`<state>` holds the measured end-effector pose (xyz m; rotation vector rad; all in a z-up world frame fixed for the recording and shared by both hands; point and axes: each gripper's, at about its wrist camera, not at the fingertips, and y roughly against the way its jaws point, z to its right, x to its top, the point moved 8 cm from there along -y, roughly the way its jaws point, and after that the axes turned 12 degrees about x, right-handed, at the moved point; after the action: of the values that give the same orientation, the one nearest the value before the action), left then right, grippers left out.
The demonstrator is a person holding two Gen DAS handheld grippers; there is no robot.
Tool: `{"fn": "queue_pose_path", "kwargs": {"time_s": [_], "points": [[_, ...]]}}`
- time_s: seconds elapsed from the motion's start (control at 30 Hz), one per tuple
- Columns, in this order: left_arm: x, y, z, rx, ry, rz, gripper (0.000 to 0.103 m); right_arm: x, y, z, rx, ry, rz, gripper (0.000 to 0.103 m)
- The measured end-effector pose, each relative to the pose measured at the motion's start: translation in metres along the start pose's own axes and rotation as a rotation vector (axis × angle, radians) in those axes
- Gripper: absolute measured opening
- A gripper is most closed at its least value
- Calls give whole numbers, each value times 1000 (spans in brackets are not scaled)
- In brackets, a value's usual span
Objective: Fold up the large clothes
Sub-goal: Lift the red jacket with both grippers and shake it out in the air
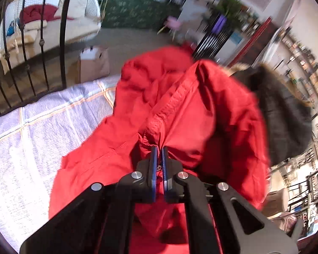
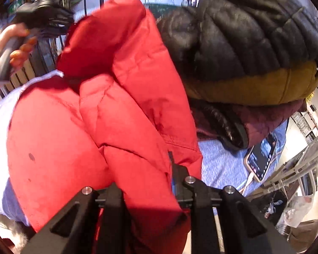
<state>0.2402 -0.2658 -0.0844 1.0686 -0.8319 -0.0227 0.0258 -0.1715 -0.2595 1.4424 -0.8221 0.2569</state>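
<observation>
- Here, the left tongs (image 1: 159, 151) pointed steeply down, their blue pads (image 1: 152, 165) nearly together and pinching a fold of the red jacket (image 1: 180, 114) at a seam.
- The right tongs (image 2: 150, 182) also angled down; red fabric bulged between the narrow-set jaws, covering one finger, so they gripped the same jacket at its lower edge.
- In the right wrist view, a hand (image 2: 14, 40) held the other black tool at upper left.
- One red jacket lay bunched on the bed; beside it sat a pile of at least two more puffy coats, one black and mustard (image 2: 243, 48), one maroon (image 2: 271, 118).
- One phone (image 2: 261, 158) lay screen-up near the pile.
- The bed wore a pale lilac cover (image 1: 42, 127) with orange lines; black iron rails (image 1: 31, 48), a cardboard box (image 1: 93, 61) and cluttered shelves (image 1: 303, 67) ringed the room.
</observation>
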Motion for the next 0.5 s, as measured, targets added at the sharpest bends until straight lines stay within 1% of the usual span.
{"fn": "queue_pose_path", "kwargs": {"time_s": [0.07,0.1,0.17,0.23,0.27,0.3,0.33,0.37,0.43,0.47,0.5], "points": [[-4,17,-7,80,-46,28,4,6,7,-8,-1,27,19,16],[-6,22,-8,78,-46,31,4,7,10,-11,-1,38,25,16],[-10,40,-14,0,26,46,3,5,14,-13,4,25,30,16],[-10,62,-23,-52,81,81,3,4,21,-14,10,17,39,15],[-12,78,-24,-58,70,110,3,8,29,-19,13,37,65,15],[-14,88,-27,-30,46,142,3,12,37,-25,9,67,90,15],[-17,103,-31,-20,42,169,3,19,46,-34,1,112,121,15],[-19,116,-36,-37,66,180,3,25,54,-43,7,141,144,15],[-26,141,-47,-44,114,209,3,38,69,-58,40,172,184,15],[-30,158,-53,-51,126,240,2,42,75,-63,46,185,201,14],[-33,177,-62,-43,134,280,0,48,84,-70,48,208,221,14]]}}
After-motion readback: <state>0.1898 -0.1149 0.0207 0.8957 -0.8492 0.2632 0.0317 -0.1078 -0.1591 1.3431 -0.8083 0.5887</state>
